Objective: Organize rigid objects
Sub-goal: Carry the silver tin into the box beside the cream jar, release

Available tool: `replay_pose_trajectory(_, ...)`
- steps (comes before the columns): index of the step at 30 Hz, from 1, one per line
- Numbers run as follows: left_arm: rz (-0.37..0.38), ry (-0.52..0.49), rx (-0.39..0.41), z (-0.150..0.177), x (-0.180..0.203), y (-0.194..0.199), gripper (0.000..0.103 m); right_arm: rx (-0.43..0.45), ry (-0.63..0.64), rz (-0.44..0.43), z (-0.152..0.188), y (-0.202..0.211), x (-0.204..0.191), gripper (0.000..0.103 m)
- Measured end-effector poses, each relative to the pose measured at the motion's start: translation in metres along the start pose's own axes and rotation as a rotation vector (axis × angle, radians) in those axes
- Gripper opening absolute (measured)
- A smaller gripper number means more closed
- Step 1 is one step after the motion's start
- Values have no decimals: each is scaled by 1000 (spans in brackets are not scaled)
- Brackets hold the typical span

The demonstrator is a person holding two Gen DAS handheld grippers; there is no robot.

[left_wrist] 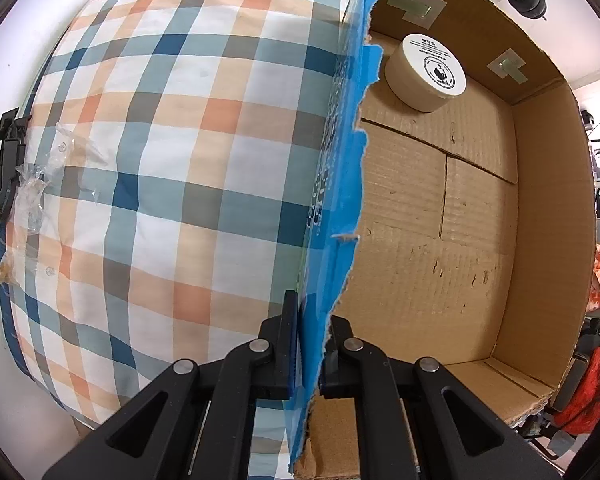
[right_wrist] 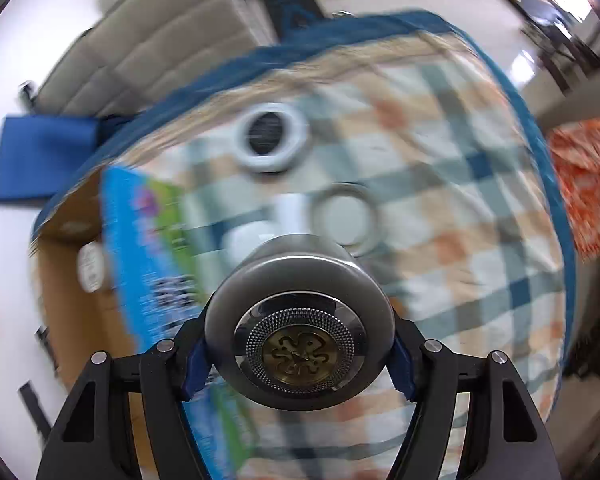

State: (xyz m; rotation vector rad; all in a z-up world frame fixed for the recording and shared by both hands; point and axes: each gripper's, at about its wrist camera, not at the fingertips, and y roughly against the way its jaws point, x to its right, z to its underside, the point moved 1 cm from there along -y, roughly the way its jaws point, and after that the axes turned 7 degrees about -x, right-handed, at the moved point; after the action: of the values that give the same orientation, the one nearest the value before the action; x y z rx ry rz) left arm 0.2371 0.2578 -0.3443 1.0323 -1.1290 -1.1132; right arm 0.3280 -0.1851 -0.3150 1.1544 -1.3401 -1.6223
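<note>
My left gripper [left_wrist: 309, 354] is shut on the blue-printed wall of an open cardboard box [left_wrist: 440, 216], pinching its torn top edge. Inside the box a round cream jar [left_wrist: 426, 72] with a white lid sits in the far corner. My right gripper [right_wrist: 299, 360] is shut on a steel flask [right_wrist: 300, 320], seen end-on with an ornate brass emblem on its cap, held above the bed. Below it on the plaid bedding [right_wrist: 440, 208] lie a white ring-shaped object with a dark centre [right_wrist: 272, 136], a round metal lid [right_wrist: 344, 218] and a blurred white item [right_wrist: 248, 236].
The box [right_wrist: 84, 300] stands on the bed's left side in the right wrist view. A grey sofa [right_wrist: 148, 44] and a blue mat [right_wrist: 40, 156] lie beyond the bed. Orange patterned cloth [right_wrist: 588, 176] lies to the right. A black clip [left_wrist: 6, 168] lies beside the plaid bedding [left_wrist: 160, 160].
</note>
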Motion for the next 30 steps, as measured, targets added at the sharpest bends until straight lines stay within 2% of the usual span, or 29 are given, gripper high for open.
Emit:
replay_pose_trajectory(9, 24, 4, -4, -1, -10, -2, 6, 11, 181, -133, 25, 21, -116, 73)
replay_pose_trajectory(15, 35, 8, -7, -1, -15, -3, 6, -9, 235, -158, 26, 9, -176, 73)
replay_pose_trajectory(21, 27, 1, -4, 0, -14, -3, 6, -29, 249, -120, 13, -18, -206, 73)
replay_pose_trajectory(30, 23, -1, -3, 0, -9, -3, 6, -57, 276, 20, -3, -65, -235, 73)
